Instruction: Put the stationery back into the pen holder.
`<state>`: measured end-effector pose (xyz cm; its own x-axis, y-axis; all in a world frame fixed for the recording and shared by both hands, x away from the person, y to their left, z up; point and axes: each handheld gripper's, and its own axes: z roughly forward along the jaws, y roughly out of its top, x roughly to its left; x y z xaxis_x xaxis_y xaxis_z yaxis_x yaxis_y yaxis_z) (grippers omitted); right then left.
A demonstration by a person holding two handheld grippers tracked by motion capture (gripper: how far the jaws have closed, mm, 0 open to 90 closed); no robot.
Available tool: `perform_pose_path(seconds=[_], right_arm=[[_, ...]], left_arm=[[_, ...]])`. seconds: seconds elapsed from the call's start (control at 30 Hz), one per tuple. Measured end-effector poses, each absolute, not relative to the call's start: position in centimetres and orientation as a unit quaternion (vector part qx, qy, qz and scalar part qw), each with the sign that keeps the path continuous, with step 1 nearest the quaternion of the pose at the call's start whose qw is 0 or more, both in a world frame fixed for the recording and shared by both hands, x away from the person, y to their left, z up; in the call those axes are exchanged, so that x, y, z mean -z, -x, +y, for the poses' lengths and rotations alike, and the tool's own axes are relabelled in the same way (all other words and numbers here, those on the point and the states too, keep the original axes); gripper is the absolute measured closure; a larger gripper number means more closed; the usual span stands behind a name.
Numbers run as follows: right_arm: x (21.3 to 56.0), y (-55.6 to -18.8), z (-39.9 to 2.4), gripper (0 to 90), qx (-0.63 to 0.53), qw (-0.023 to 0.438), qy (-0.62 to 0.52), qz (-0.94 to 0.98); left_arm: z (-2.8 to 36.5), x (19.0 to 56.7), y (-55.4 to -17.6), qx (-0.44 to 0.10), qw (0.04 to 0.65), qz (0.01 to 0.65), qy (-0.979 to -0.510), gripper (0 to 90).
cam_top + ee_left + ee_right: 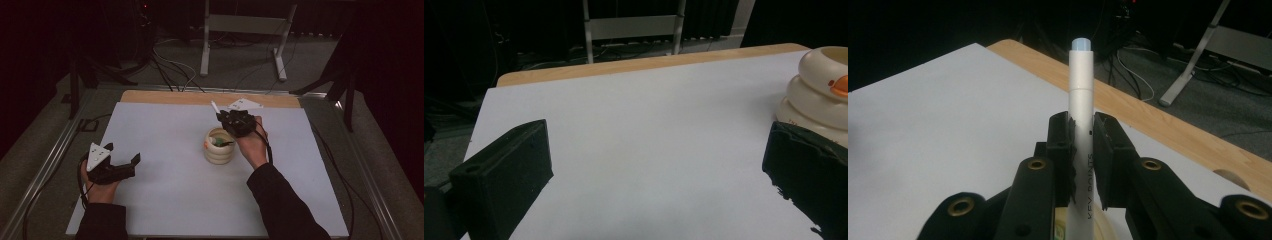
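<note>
Right now the right gripper (220, 116) hangs above the cream ringed holder (219, 150), its jaws clenched on a smooth white pen (1081, 95) that juts toward the table's far wooden edge (175, 96). Nearby at the left, the left gripper (122, 155) rests low on the matte white tabletop (165, 190), jaws spread wide with nothing between them. Bare surface lies all around the holder, which stands mid-table.

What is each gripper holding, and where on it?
Right gripper clamps a white cylindrical pen around its printed mid-barrel, capped end beyond the jaws. Left gripper is open, holding nothing.
</note>
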<state>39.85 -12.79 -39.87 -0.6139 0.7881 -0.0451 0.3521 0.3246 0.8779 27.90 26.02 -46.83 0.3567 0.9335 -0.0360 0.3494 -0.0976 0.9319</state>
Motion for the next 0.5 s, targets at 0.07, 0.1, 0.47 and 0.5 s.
perform_pose_path(seconds=[0.07, 0.1, 0.47, 0.5], right_arm=[[39.97, -40.05, -12.7, 79.2, -0.452, 0.243, -0.366, 0.776], [39.97, -40.05, -12.7, 79.2, -0.452, 0.243, -0.366, 0.776], [40.67, -40.66, -12.01, 79.2, -0.46, 0.24, -0.363, 0.774], [40.73, -40.73, -11.97, 79.2, -0.459, 0.241, -0.362, 0.775]], left_arm=[[26.07, 46.82, -27.89, -0.308, 0.474, 0.477, -0.673, 0.0], [26.07, 46.82, -27.89, -0.308, 0.474, 0.477, -0.673, 0.0], [26.24, 46.8, -27.86, -0.308, 0.476, 0.479, -0.67, 0.0], [26.24, 46.81, -27.86, -0.308, 0.476, 0.479, -0.67, 0.0]])
